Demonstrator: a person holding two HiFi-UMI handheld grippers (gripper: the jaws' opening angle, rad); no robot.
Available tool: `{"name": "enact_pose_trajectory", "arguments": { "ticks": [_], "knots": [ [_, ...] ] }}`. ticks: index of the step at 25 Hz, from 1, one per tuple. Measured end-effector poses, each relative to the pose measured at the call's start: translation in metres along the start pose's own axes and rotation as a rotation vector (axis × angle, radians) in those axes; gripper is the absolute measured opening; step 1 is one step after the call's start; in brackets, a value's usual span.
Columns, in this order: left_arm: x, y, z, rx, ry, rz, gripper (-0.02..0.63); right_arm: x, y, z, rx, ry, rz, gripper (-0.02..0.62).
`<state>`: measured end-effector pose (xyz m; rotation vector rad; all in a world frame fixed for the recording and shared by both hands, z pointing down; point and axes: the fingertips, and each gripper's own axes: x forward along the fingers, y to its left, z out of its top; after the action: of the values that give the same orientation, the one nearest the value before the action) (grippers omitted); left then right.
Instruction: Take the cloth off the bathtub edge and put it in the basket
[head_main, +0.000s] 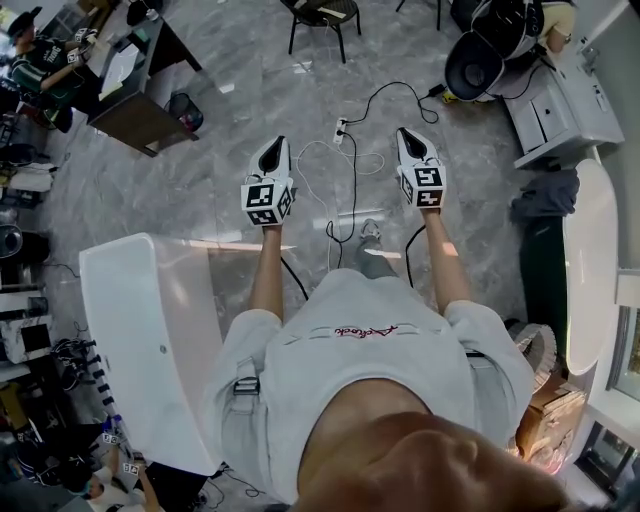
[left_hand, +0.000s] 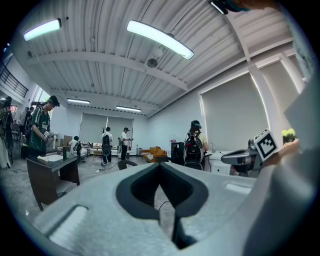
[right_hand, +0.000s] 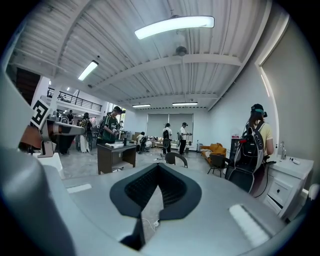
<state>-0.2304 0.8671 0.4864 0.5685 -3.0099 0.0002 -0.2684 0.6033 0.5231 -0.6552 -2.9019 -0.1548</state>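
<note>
Grey marbled flooring (head_main: 230, 90) is filling most of the head view, with a power strip (head_main: 341, 128) and looping cables lying on it between the person's two outstretched arms. The person is holding the left claw (head_main: 278, 142) and the right claw (head_main: 407, 133) out ahead at about the same height, well apart from each other and pointing away over the floor. The left gripper view is showing the left claw (left_hand: 160, 166) with its jaws clenched tip to tip and nothing between them. The right gripper view is showing the right claw (right_hand: 159, 167) pressed together in the same way, gripping nothing. A white bathtub (head_main: 140, 320) is standing at the person's left. The cloth (head_main: 548, 193), dark grey and bunched, is lying off to the person's right at the far end of a second white curved rim (head_main: 592, 250), well apart from both claws. Just behind the person's right shoulder a woven edge, seemingly the basket (head_main: 538, 345), is peeking out, mostly hidden. A dark tabletop (head_main: 130, 100) is standing at the upper left with another person (head_main: 35, 55) beside it, and a black chair (head_main: 325, 15) is sitting at the far side of the floor.
</note>
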Motion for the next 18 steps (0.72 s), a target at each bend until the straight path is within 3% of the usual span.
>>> {"name": "enact_pose_trajectory", "arguments": {
  "ticks": [18],
  "knots": [
    [0.168,0.018,0.048,0.022,-0.031,0.045,0.0,0.136,-0.102,0.046,-0.011,-0.04,0.062,0.006]
  ]
}}
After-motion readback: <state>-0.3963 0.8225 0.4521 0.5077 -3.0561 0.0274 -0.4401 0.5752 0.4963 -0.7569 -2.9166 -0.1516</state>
